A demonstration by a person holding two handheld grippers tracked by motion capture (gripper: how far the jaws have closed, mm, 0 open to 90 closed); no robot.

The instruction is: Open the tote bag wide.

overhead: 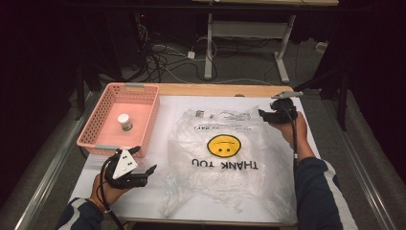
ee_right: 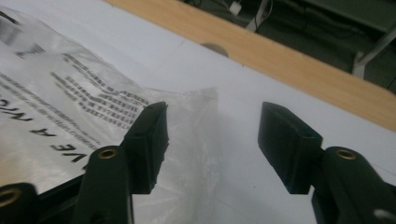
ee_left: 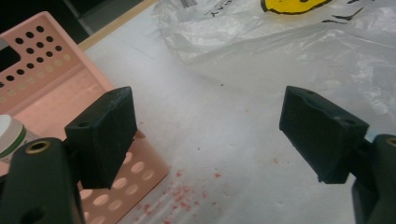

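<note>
Now both grippers' fingers spread, right gripper [overhead: 266,113] at plastic bag [overhead: 225,153] corner, left gripper [overhead: 143,160] beside pink basket [overhead: 95,129].

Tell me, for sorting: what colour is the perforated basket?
Pink perforated plastic basket, clearest in the high view.

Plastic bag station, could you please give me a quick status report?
Left gripper open, beside the basket. Right gripper open, straddling the bag corner, not pinching. Bottle in basket. Nothing in the way.
</note>
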